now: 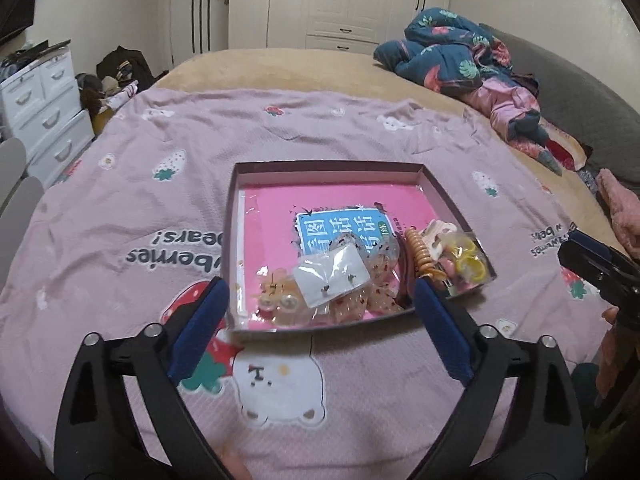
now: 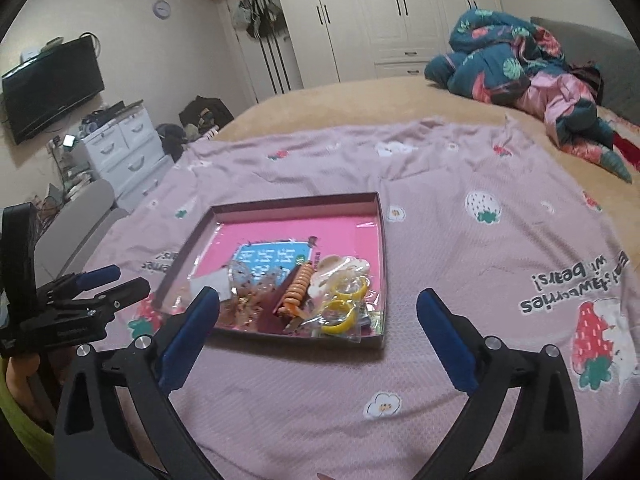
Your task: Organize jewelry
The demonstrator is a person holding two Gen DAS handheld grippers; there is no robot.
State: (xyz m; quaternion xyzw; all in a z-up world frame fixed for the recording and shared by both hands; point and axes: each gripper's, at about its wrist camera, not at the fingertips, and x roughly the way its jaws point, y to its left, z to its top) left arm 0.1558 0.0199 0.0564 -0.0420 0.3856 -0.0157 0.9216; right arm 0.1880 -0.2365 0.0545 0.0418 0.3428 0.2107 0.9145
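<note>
A shallow box (image 1: pixel 332 168) with a pink lining lies on the bed cover. Jewelry is heaped at its near right: a clear bag with earrings on a white card (image 1: pixel 332 276), pearl earrings (image 1: pixel 276 302), an orange spiral hair tie (image 1: pixel 420 256) and a bag of yellow rings (image 1: pixel 468 260). My left gripper (image 1: pixel 320 286) hovers open over the box's near edge, holding nothing. My right gripper (image 2: pixel 319 295) is open and empty too, just in front of the box (image 2: pixel 296 200), near the spiral tie (image 2: pixel 298 288) and the yellow rings (image 2: pixel 344 312). The left gripper (image 2: pixel 120 280) shows at the right wrist view's left edge.
A pink strawberry-and-bear cover (image 1: pixel 160 208) spreads over the tan bed. A crumpled floral quilt (image 1: pixel 452 52) lies at the far right. A white drawer unit (image 1: pixel 44 108) stands left of the bed, a wall TV (image 2: pixel 52 88) above it. White wardrobes (image 1: pixel 344 0) line the back.
</note>
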